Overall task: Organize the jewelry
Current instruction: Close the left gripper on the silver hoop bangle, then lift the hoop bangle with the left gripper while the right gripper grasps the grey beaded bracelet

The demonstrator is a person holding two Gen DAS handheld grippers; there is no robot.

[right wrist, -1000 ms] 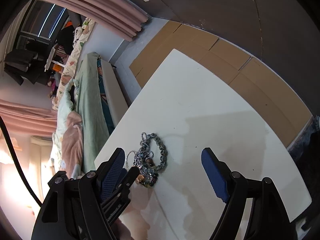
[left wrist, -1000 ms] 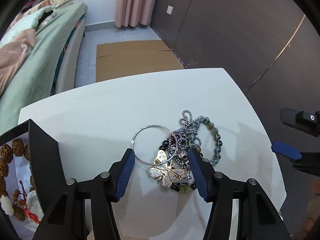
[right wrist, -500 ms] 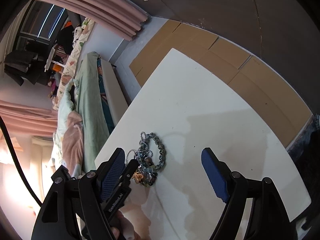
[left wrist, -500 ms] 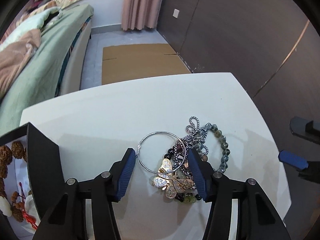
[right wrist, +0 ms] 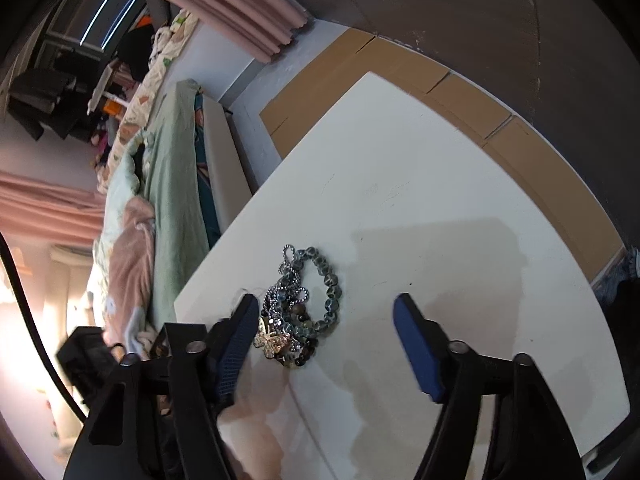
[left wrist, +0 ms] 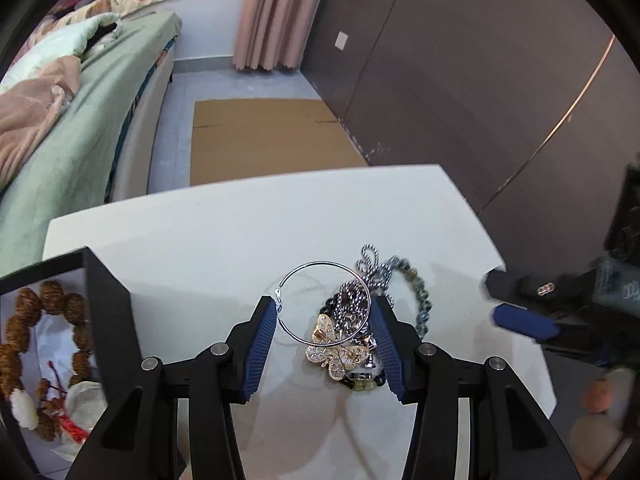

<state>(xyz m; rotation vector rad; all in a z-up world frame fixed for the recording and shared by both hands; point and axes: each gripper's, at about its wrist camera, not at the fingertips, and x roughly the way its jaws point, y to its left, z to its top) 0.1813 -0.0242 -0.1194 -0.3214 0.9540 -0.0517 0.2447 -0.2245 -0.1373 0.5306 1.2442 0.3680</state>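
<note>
A tangled pile of jewelry lies on the white table (left wrist: 192, 248): a thin silver hoop (left wrist: 320, 300), a gold butterfly brooch (left wrist: 336, 354), a silver chain (left wrist: 370, 264) and a grey-green bead bracelet (left wrist: 418, 296). My left gripper (left wrist: 326, 316) is open, its blue pads on either side of the hoop and brooch, low over the pile. My right gripper (right wrist: 326, 316) is open above the table, the pile (right wrist: 298, 312) just inside its left pad. It shows at the right edge of the left wrist view (left wrist: 524, 322).
A black box (left wrist: 108, 312) at the left holds a brown bead bracelet (left wrist: 28, 320) with a red tassel. A bed (left wrist: 80, 120) and cardboard (left wrist: 264, 136) on the floor lie beyond the table. The table's right edge (left wrist: 496, 256) is close to the pile.
My left gripper has narrowed and moved in over the pile, pads now flanking the hoop and brooch. My right gripper has moved closer to the pile.
</note>
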